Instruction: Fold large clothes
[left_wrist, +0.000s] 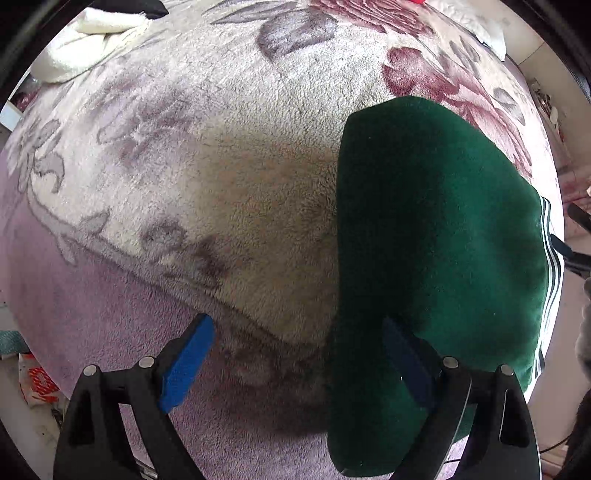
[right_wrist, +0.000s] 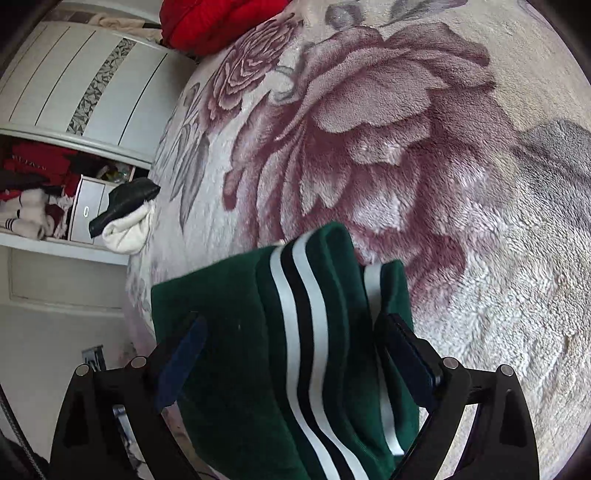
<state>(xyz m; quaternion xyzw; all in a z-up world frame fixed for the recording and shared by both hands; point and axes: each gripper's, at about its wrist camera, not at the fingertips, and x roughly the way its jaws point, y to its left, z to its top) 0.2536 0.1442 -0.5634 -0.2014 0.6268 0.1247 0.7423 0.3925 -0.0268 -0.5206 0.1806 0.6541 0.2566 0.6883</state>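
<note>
Both tools are spread: left tool beside the folded green garment, right tool straddling its striped edge; folding looks nearly finished, smoothing next.

Folded green garment on floral blanket

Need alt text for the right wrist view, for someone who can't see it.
A folded green garment with white and black stripes lies between the open fingers of the right gripper, on a floral fleece blanket.
</note>
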